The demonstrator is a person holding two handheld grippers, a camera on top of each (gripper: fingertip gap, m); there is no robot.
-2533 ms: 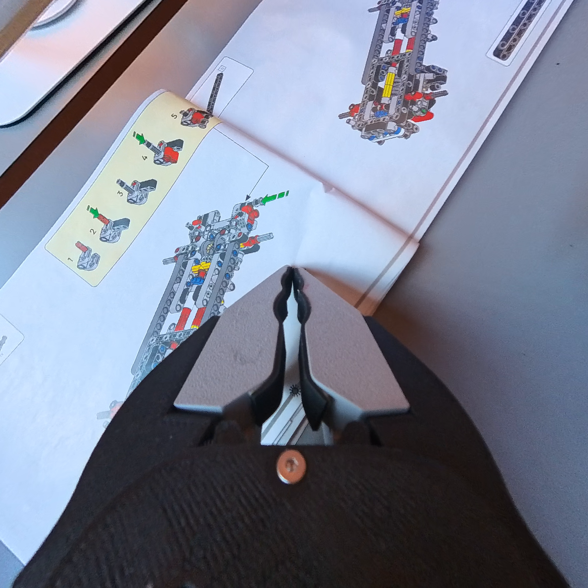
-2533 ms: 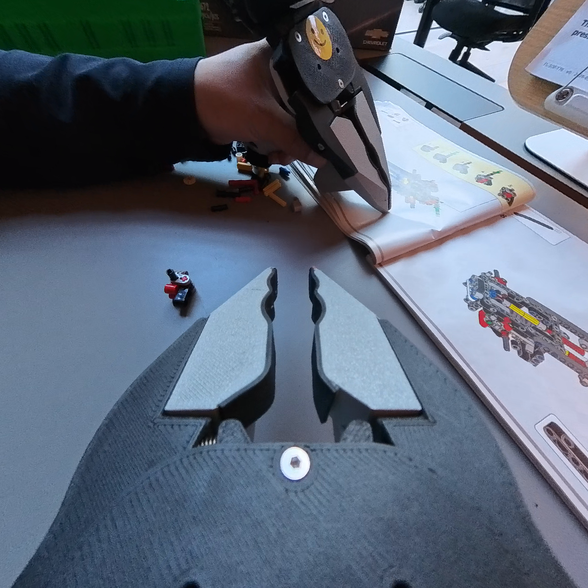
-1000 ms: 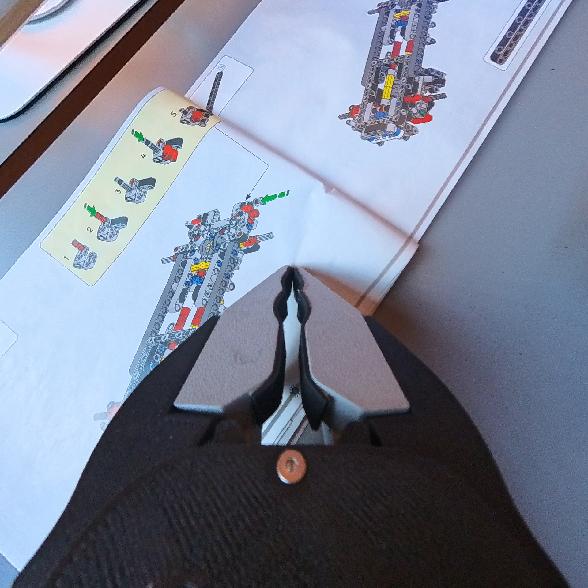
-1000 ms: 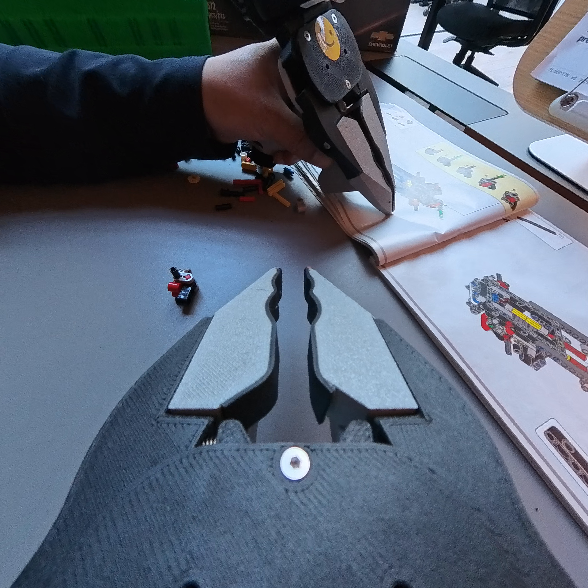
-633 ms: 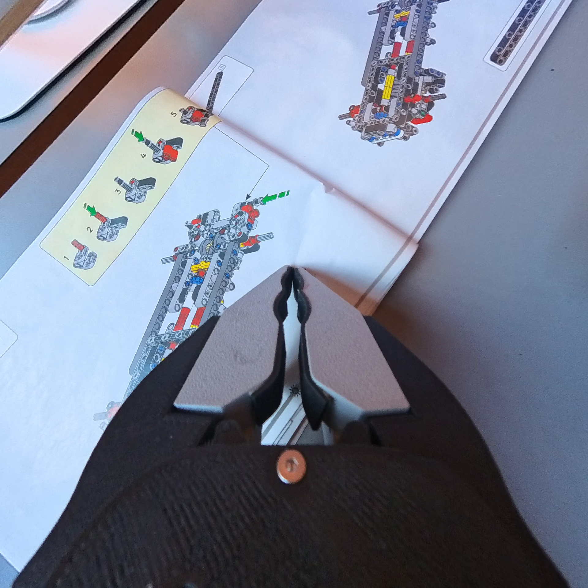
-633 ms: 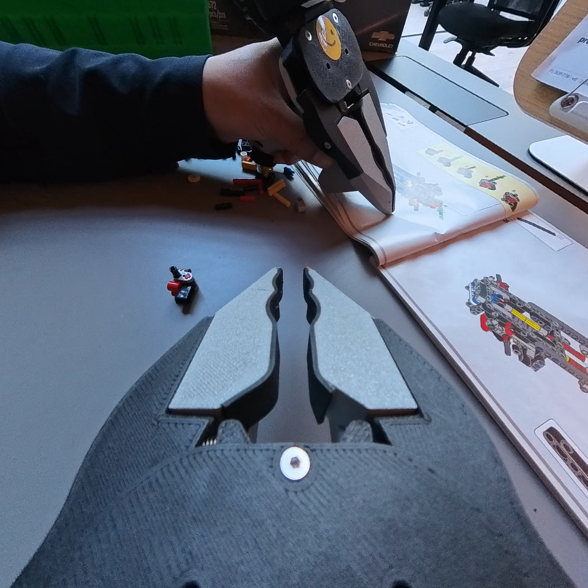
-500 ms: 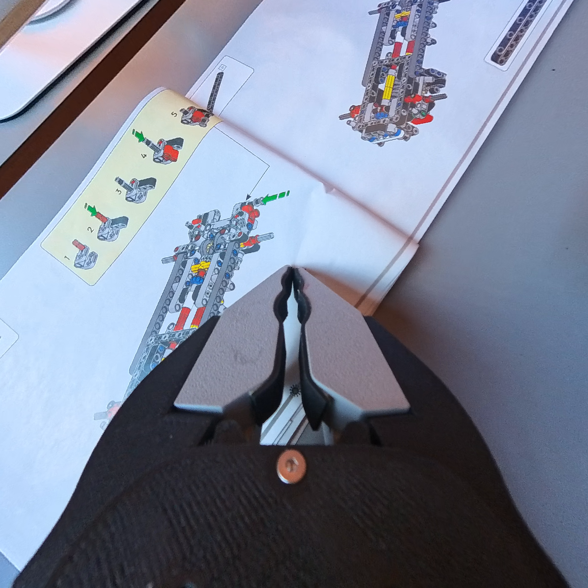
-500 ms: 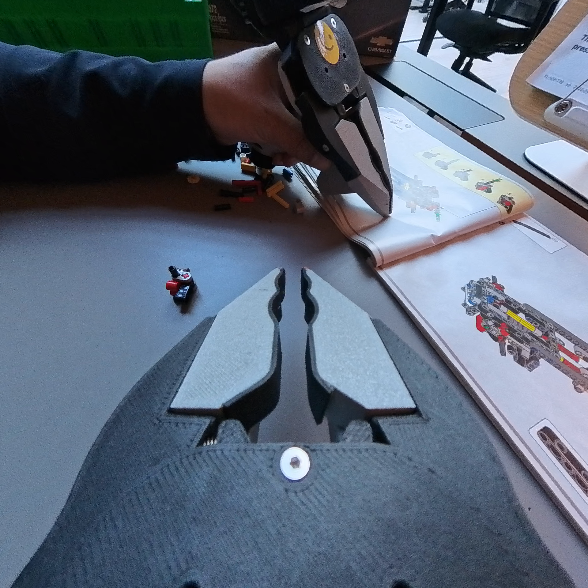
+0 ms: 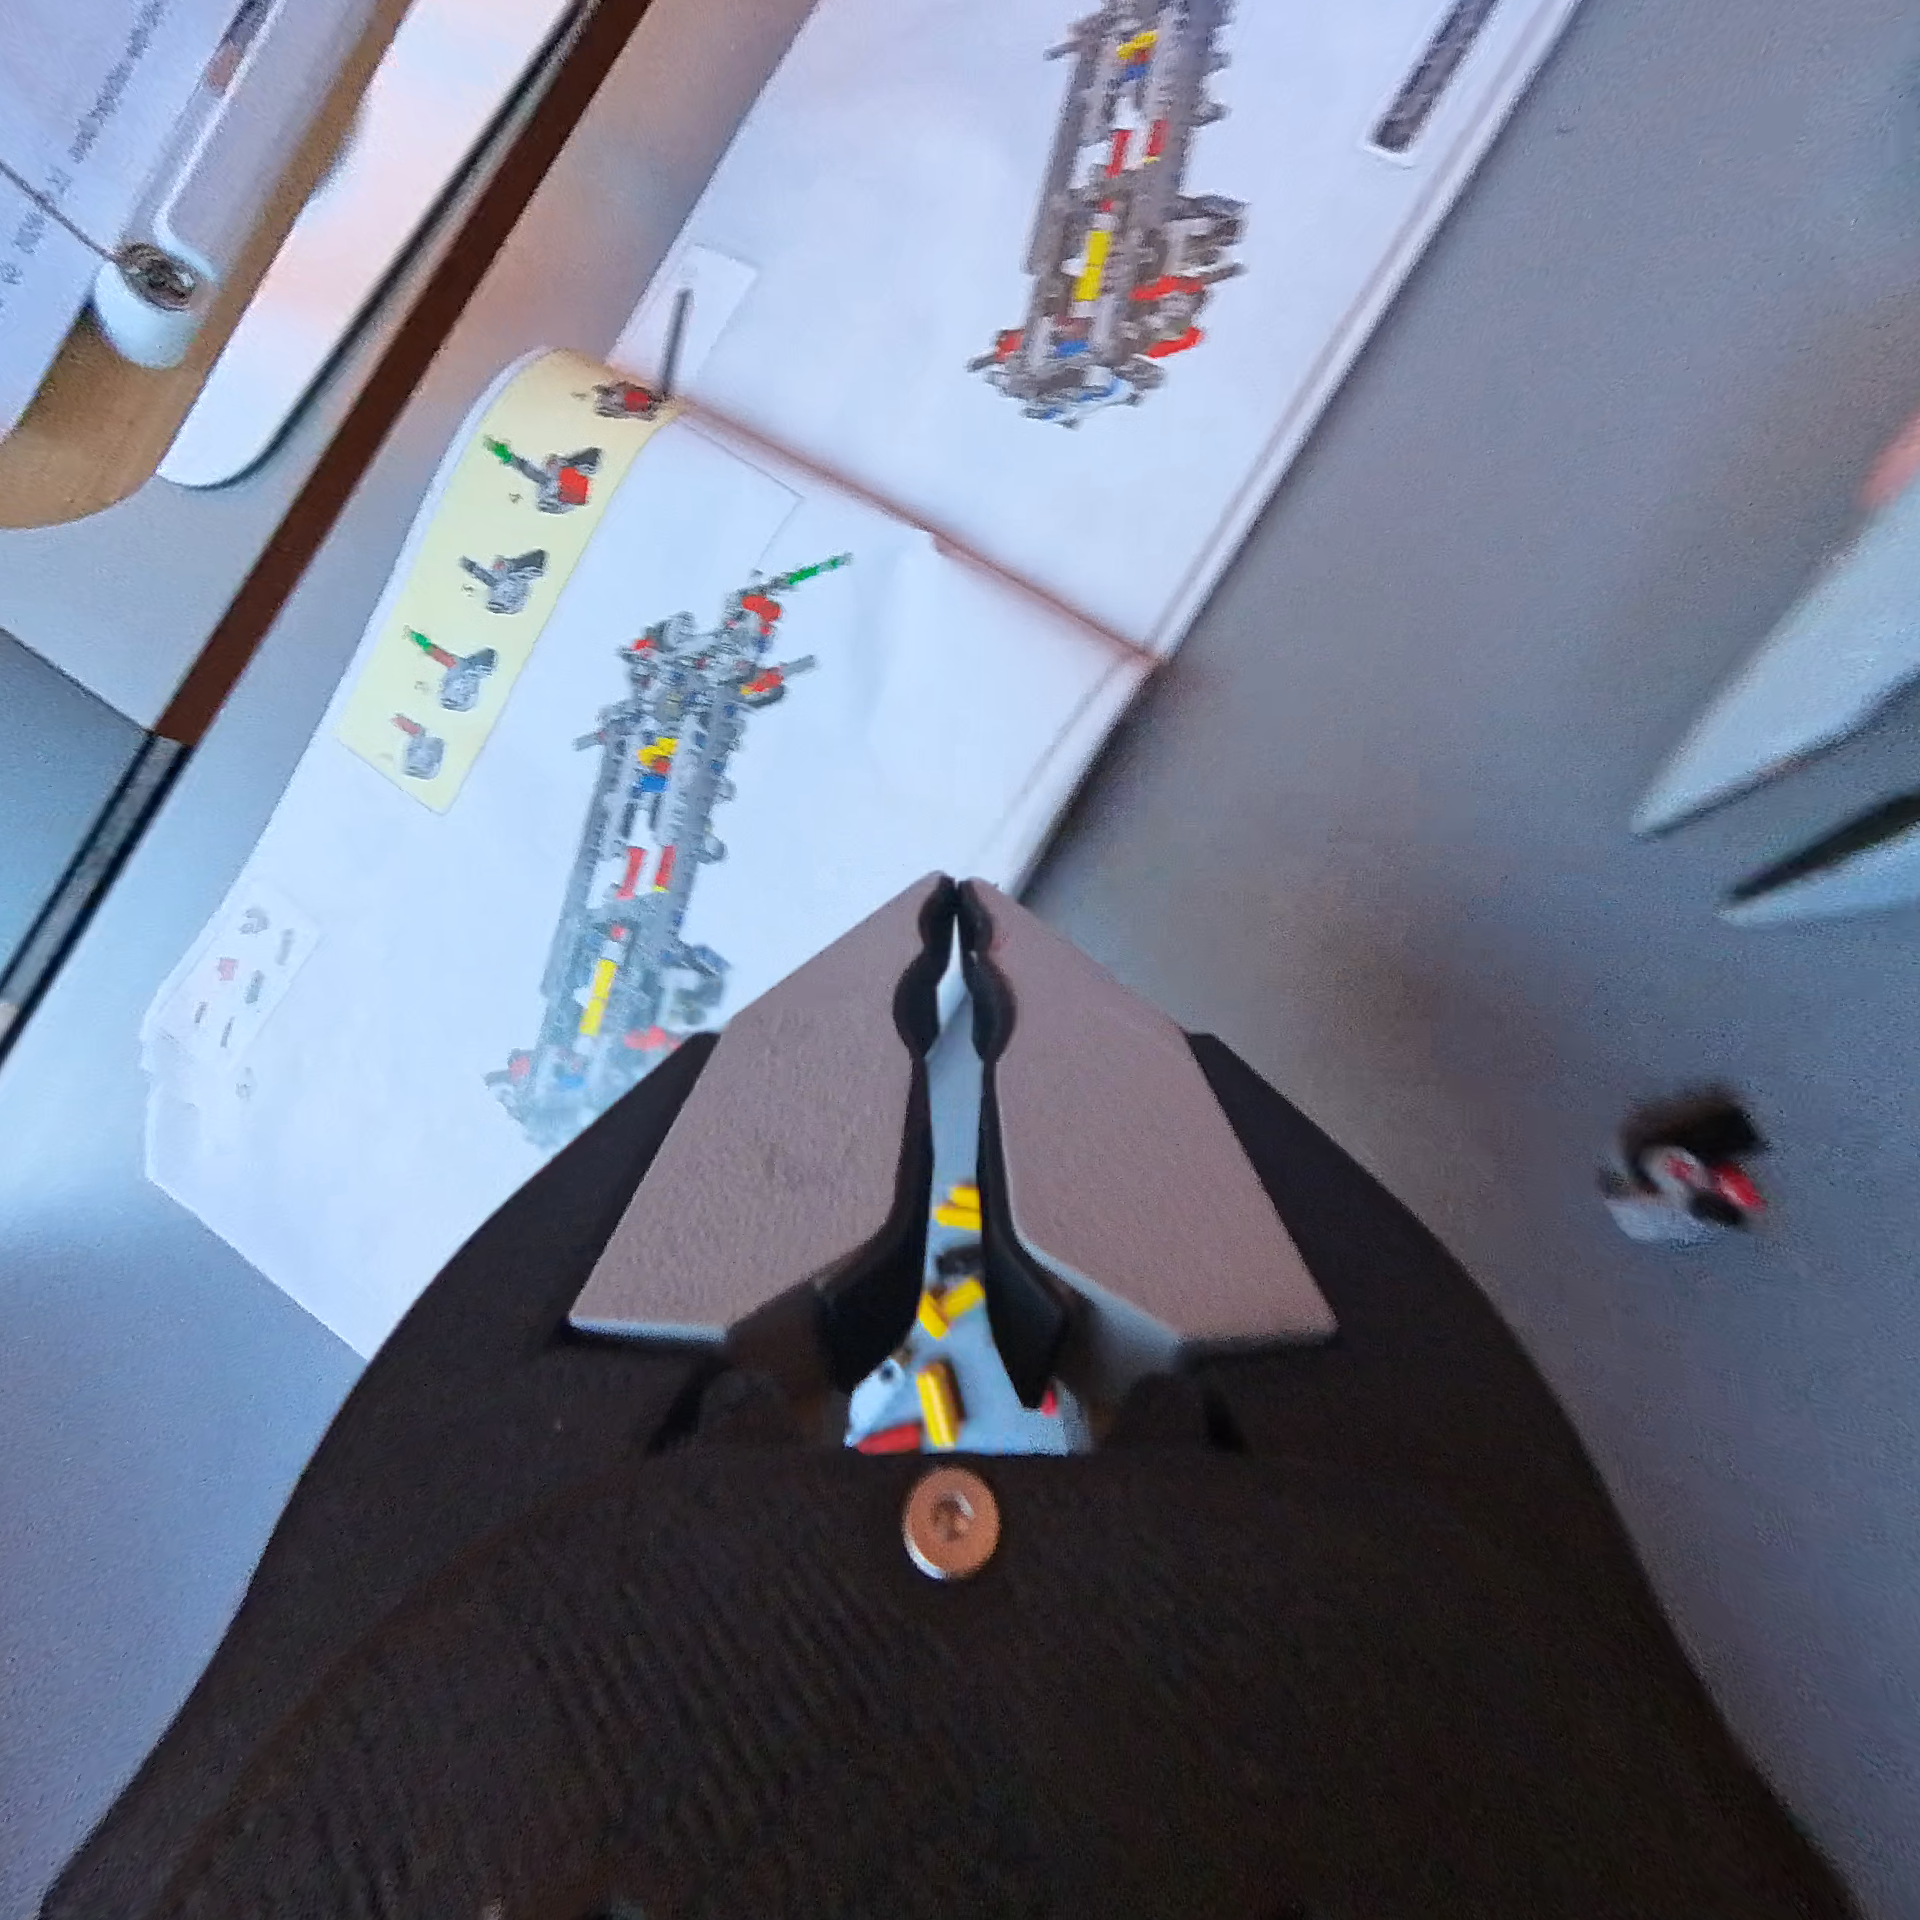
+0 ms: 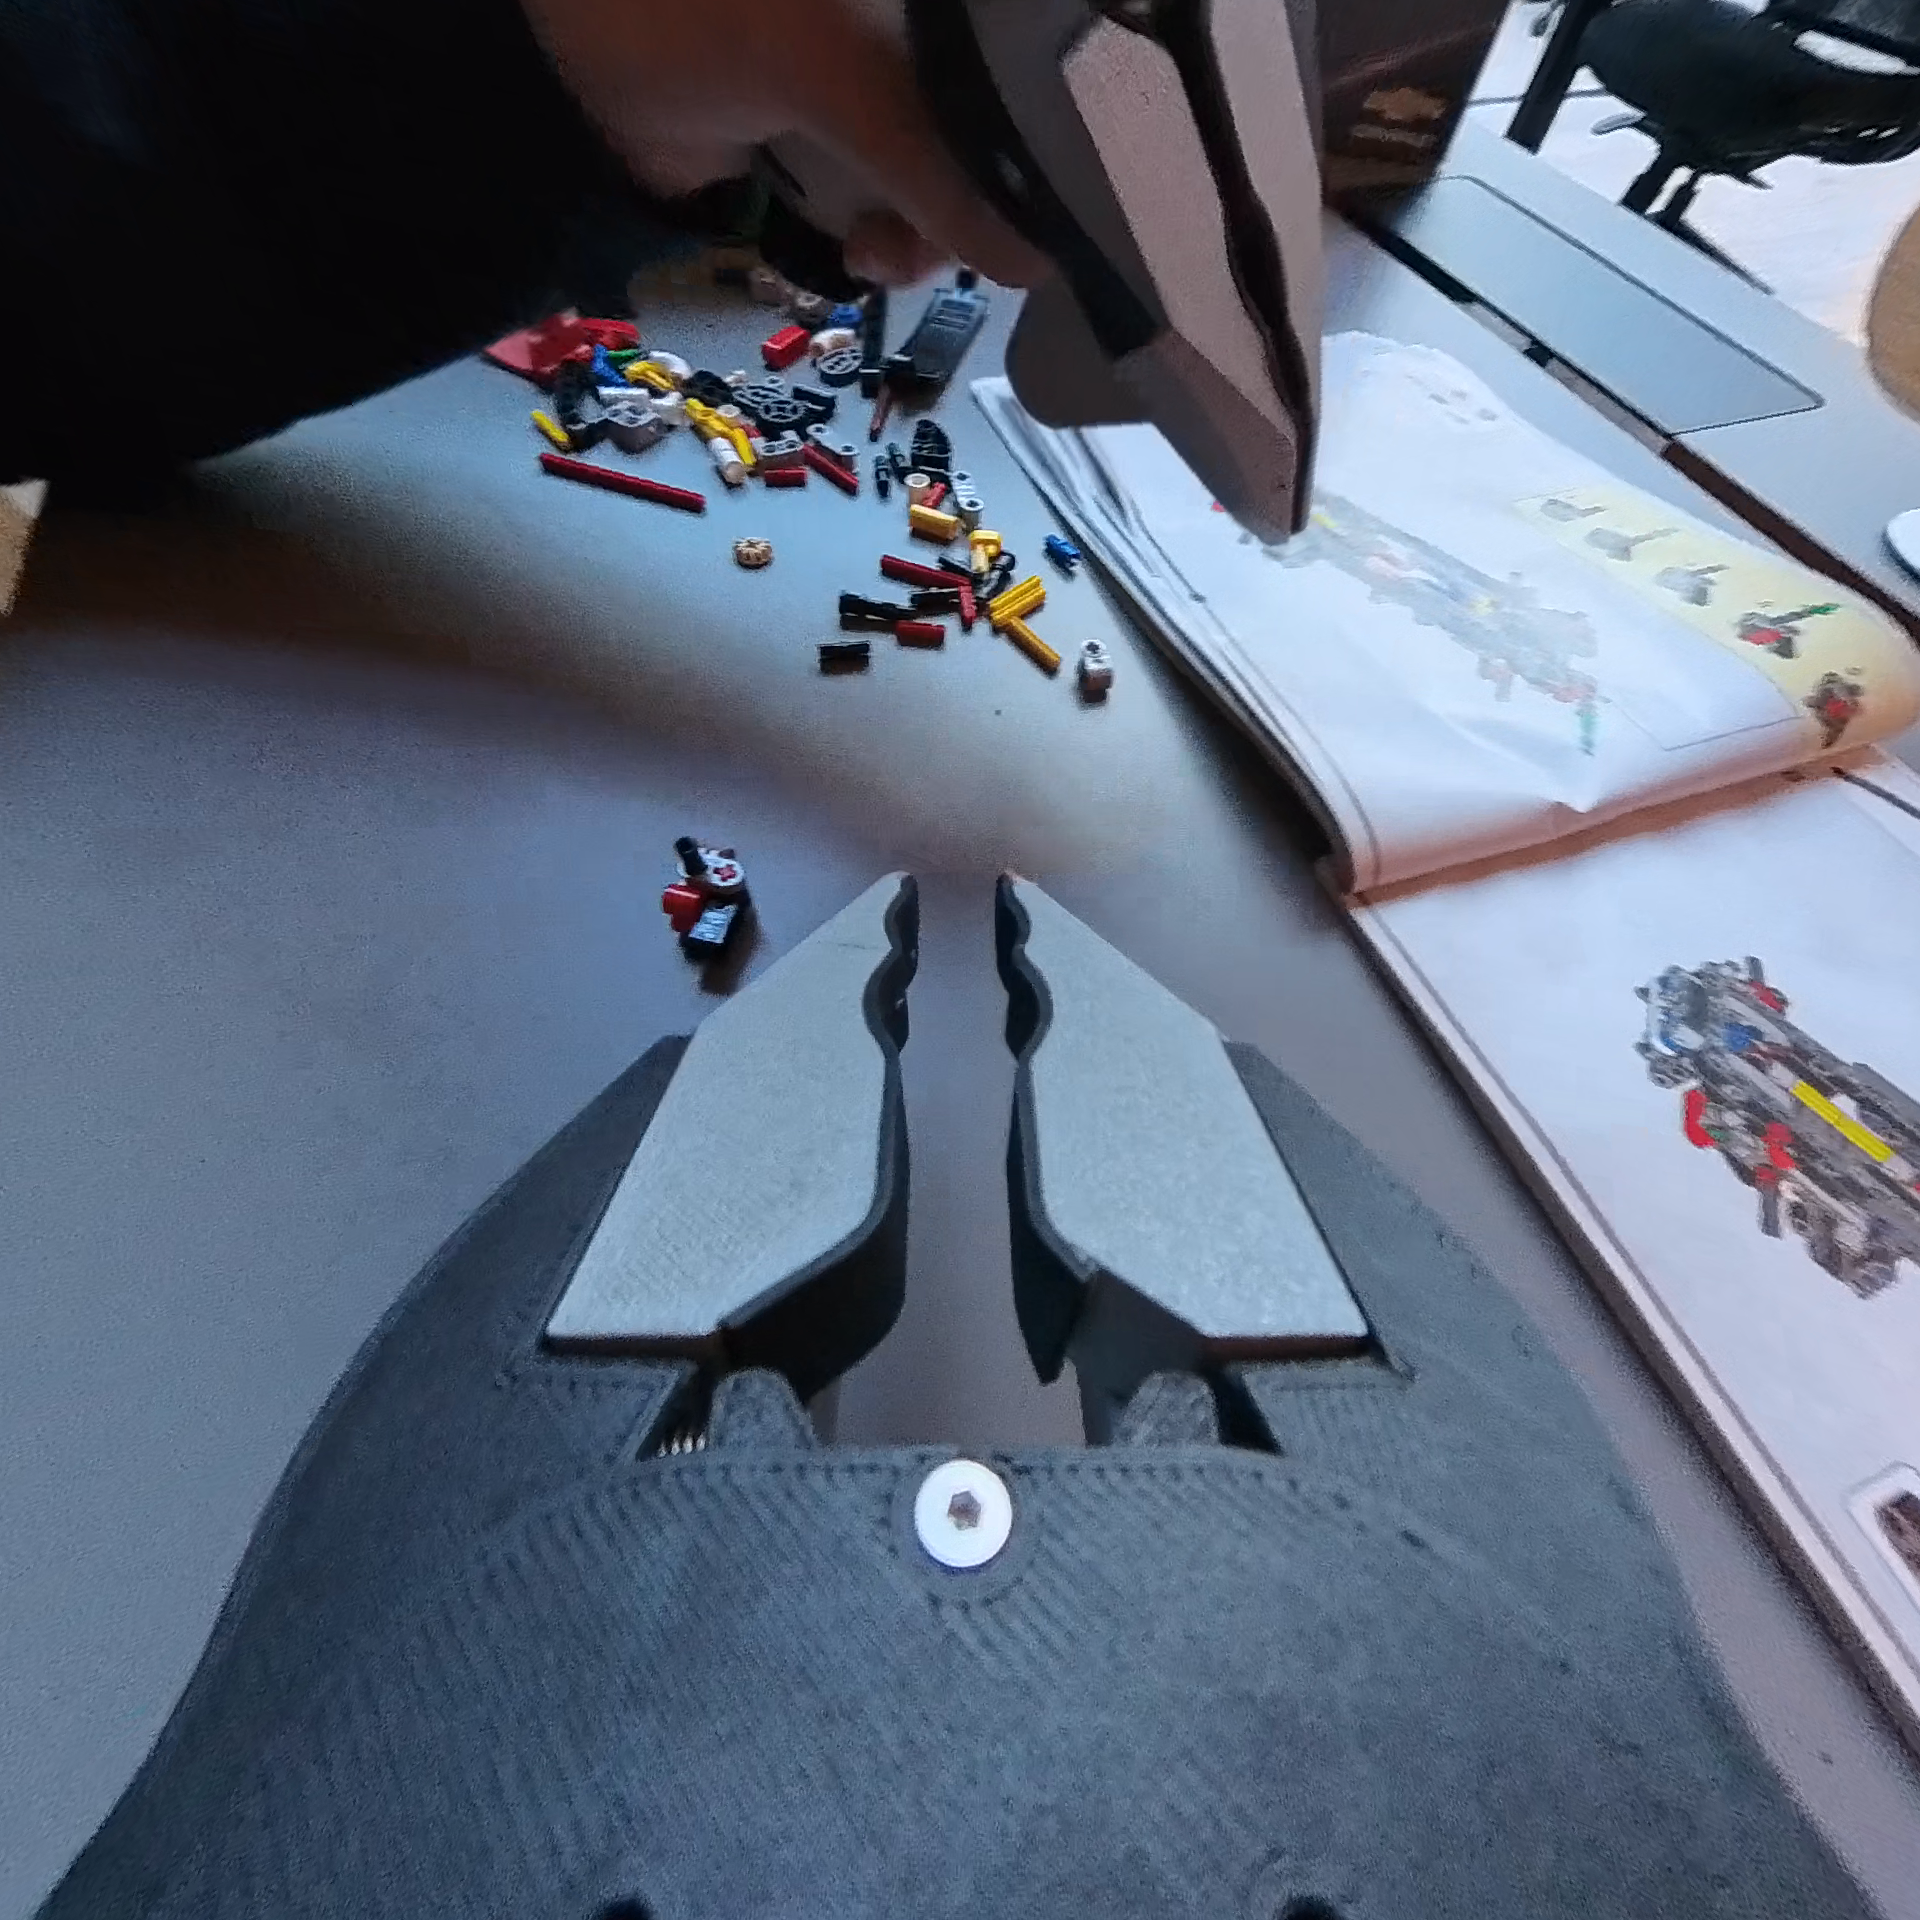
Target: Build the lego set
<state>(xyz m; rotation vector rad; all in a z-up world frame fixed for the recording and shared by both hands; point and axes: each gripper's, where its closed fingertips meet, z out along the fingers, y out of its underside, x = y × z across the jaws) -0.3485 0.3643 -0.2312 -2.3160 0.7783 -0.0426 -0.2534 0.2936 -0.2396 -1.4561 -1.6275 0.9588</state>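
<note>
My left gripper [image 9: 956,888] is shut, its tips together with nothing showing between them. It hangs above the near corner of an open instruction booklet [image 9: 935,665]. In the right wrist view it [image 10: 1273,514] points down over the booklet's left page [image 10: 1455,665], held by a hand. My right gripper [image 10: 956,894] is open and empty, low over the grey table [image 10: 312,935]. A small red, black and grey brick assembly [image 10: 709,899] lies just left of its left fingertip, not touching it. The assembly also shows in the left wrist view [image 9: 1683,1174].
A pile of several small loose bricks, pins and axles [image 10: 779,436] lies on the table beyond the assembly, under the person's dark sleeve [image 10: 260,208]. A closed laptop [image 10: 1610,312] and a white monitor foot [image 9: 312,260] stand behind the booklet. About 12 cm separates my left fingertips from my right. The right gripper is farther from the white monitor foot [image 9: 312,260], some 40 cm, than the left, some 35 cm.
My left gripper has lifted off the booklet page and drawn back, still shut. My right gripper's jaws have opened a little wider. The assembly has not moved.
</note>
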